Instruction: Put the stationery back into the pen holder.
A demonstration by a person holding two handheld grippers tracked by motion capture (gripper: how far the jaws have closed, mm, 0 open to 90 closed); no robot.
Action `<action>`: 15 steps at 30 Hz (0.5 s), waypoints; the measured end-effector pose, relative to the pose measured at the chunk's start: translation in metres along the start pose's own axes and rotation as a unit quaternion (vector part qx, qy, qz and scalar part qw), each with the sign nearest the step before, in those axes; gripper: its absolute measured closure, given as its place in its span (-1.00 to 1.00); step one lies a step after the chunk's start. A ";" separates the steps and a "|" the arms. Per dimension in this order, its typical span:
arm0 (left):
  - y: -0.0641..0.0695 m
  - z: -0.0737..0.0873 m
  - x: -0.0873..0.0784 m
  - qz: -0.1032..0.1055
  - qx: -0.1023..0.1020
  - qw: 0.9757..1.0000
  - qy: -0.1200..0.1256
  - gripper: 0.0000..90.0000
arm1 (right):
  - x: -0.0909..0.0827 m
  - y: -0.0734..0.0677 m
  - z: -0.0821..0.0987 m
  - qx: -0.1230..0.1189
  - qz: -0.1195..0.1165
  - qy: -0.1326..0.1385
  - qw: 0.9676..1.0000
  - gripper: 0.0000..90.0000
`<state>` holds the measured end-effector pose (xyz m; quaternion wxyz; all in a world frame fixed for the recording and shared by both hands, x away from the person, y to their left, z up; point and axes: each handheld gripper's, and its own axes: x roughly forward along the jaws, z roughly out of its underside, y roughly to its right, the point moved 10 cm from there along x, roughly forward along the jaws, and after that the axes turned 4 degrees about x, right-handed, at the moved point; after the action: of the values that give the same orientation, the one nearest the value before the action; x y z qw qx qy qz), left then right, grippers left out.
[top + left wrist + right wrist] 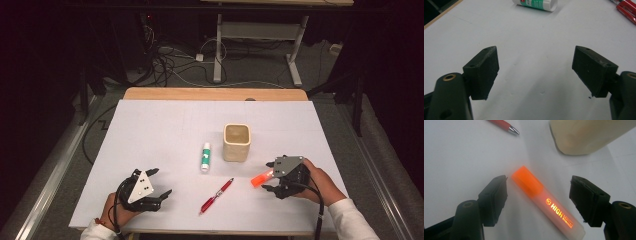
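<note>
Your left claw point(157, 184) sits nearest, low on the white counter point(160, 125), jaws wide with nothing between them. Right of it lie a glue stick point(205, 157), a red pen point(216, 195) and a beige cup point(236, 142). Your right claw point(272, 175) stands wide around the orange highlighter point(546, 205), pads clear of it. Behind the counter, cables point(170, 62) cross a dark floor.

Lab or test room, probably; the surroundings are too dark to be sure. White sheet point(165, 150) covers a wooden table point(215, 93). Loose cables point(175, 65) sprawl over grey floor behind. Metal-legged desk frame point(260, 45) stands beyond. Dark surround on both sides.
</note>
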<state>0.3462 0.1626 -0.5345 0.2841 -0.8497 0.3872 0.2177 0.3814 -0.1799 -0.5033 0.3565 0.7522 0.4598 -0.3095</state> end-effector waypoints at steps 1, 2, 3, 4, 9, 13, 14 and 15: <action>0.000 0.000 0.000 0.000 -0.001 1.000 0.000 -0.54 | 0.002 -0.001 -0.001 -0.005 -0.004 -0.002 1.000 -0.30; -0.001 0.000 0.000 0.000 -0.002 1.000 0.000 -0.54 | 0.007 -0.002 -0.003 -0.014 -0.012 -0.012 1.000 -0.26; -0.001 0.001 0.000 0.000 -0.001 1.000 -0.001 -0.54 | 0.007 -0.002 -0.003 -0.014 -0.012 -0.012 1.000 -0.26; 0.000 0.001 0.001 0.001 -0.001 1.000 -0.002 -0.54 | 0.009 -0.002 -0.003 -0.018 -0.019 -0.019 0.999 -0.26; 0.001 0.000 0.001 0.002 0.001 1.000 -0.002 -0.54 | 0.020 -0.004 -0.002 -0.066 -0.052 -0.080 0.993 -0.17; 0.001 0.001 0.002 0.003 0.004 1.000 -0.005 -0.54 | 0.024 -0.003 -0.001 -0.086 -0.066 -0.115 0.987 -0.08; 0.001 0.001 0.002 0.003 0.003 1.000 -0.004 -0.54 | 0.025 -0.002 -0.001 -0.093 -0.069 -0.122 0.986 -0.04; 0.001 0.001 0.001 0.003 0.003 1.000 -0.004 -0.54 | 0.025 -0.001 -0.002 -0.101 -0.078 -0.126 0.984 0.01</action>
<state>0.3461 0.1617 -0.5363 0.2878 -0.8467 0.3893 0.2206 0.3906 -0.1662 -0.5227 0.4602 0.6291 0.4975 -0.3807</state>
